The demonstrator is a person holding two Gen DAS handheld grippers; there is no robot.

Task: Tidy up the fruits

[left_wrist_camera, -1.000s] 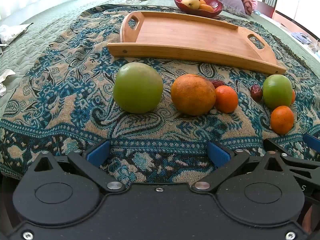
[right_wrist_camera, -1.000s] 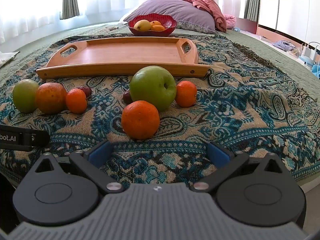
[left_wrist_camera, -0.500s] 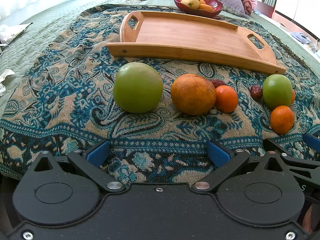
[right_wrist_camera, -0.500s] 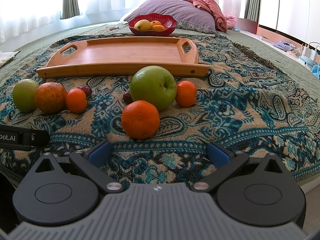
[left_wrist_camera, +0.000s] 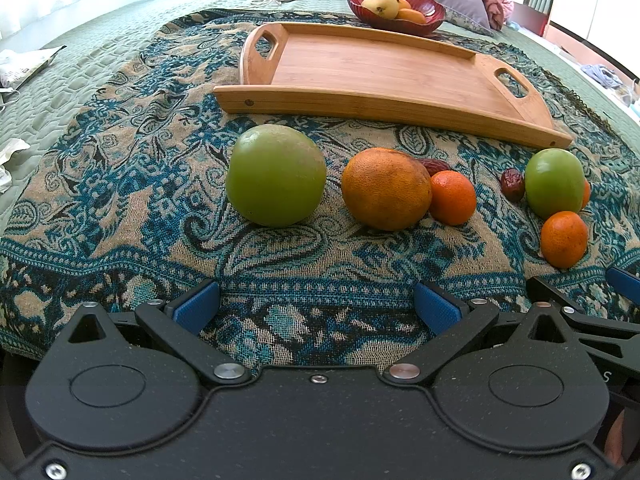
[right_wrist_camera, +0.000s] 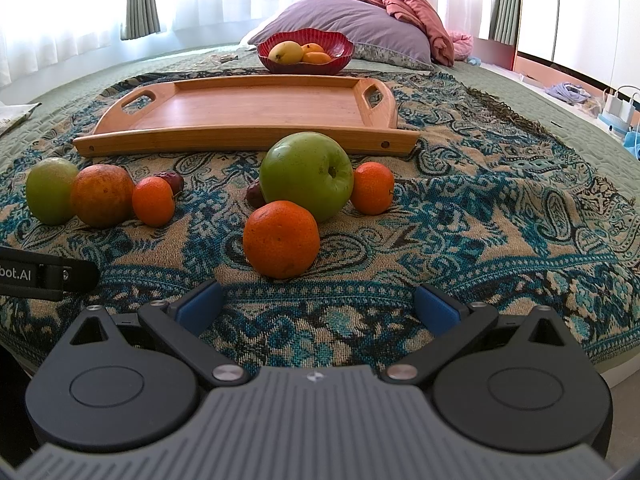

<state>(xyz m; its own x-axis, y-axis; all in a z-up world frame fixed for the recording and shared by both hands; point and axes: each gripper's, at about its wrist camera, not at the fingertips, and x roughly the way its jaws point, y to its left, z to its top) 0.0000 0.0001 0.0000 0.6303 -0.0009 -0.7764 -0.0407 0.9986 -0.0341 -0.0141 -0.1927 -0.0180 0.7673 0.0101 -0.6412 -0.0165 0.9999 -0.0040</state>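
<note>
Fruit lies on a patterned blue blanket [left_wrist_camera: 132,200]. In the left wrist view a green apple [left_wrist_camera: 276,175], a large orange [left_wrist_camera: 386,189], a small mandarin [left_wrist_camera: 453,198] and a red date [left_wrist_camera: 436,166] sit ahead of my open, empty left gripper [left_wrist_camera: 318,308]. In the right wrist view a mandarin [right_wrist_camera: 281,239] lies just ahead of my open, empty right gripper [right_wrist_camera: 318,306], with a second green apple [right_wrist_camera: 307,176], another mandarin [right_wrist_camera: 373,188] and a date [right_wrist_camera: 254,196] behind it. An empty wooden tray [left_wrist_camera: 384,68] lies beyond the fruit, also in the right wrist view [right_wrist_camera: 248,110].
A red bowl [right_wrist_camera: 306,50] with yellow and orange fruit stands behind the tray, before a purple pillow [right_wrist_camera: 352,26]. Papers [left_wrist_camera: 22,64] lie at far left on the green bedspread. The blanket's front edge is just under both grippers. The left gripper's side [right_wrist_camera: 44,274] shows at left.
</note>
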